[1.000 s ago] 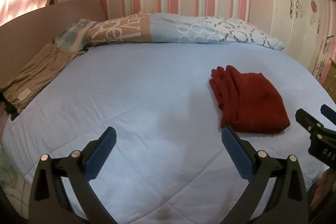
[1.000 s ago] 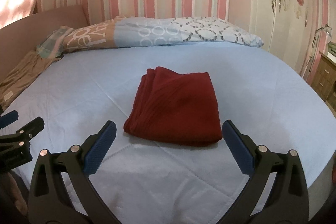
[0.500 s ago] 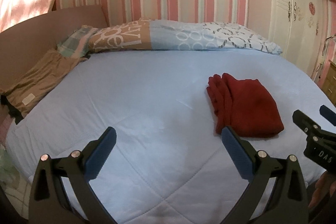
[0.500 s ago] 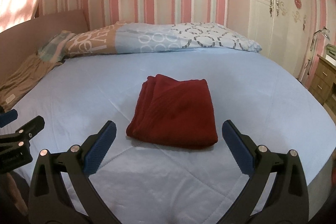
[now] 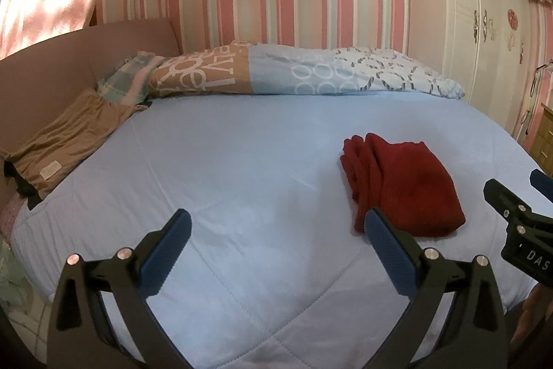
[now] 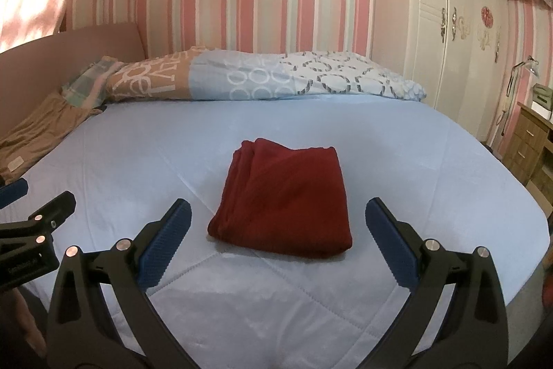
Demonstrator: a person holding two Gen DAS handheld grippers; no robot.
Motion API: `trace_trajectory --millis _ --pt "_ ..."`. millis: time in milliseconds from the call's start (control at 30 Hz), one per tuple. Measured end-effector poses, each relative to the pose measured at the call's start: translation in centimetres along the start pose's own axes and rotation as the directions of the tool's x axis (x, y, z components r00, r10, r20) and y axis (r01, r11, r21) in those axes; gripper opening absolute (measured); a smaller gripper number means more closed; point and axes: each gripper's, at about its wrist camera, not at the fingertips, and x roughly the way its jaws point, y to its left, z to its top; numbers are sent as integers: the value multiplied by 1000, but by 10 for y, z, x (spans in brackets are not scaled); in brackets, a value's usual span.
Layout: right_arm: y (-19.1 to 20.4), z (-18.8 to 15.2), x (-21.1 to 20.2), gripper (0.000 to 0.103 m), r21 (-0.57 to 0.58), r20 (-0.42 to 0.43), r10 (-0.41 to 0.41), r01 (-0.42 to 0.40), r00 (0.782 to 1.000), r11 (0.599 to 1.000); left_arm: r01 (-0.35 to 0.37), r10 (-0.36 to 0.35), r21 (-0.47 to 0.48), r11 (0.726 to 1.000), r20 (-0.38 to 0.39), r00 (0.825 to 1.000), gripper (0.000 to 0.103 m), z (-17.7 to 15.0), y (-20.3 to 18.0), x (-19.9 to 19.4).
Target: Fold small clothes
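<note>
The right hand-held gripper (image 6: 278, 229), black with 2 ribbed blue finger pads, hovers above the near part of the bed with its fingers wide apart and holding nothing. Just ahead of it, centred between the 2 pads but clear of both, lies the dark red knitted garment (image 6: 285, 201), folded into a neat rectangular bundle on the pale blue quilted bedspread (image 6: 432, 161). The layered fold edges face the gripper's left.

The left hand-held gripper (image 5: 278, 229), of the same build, is also spread open and empty. From its view the red bundle lies ahead and to the right, near its right pad, with only bare bedspread between the fingers.

Farther out, a long patterned pillow in tan, blue and white (image 6: 262, 78) lies across the far end of the bed. A flat tan-brown garment (image 5: 69, 140) rests far off to the left by the headboard.

The red piece looks finished, so the step in hand is probably to leave it and fetch the next. To do that well, both grippers should stay high and open, and steer around the bundle so no pad snags and loosens its folds.
</note>
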Motion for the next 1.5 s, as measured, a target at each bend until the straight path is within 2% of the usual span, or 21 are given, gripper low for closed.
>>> trace_trajectory --millis 1500 --pt "4 3 -4 100 -9 21 -20 21 1000 1000 -21 20 19 1000 23 1000 101 2 2 0"
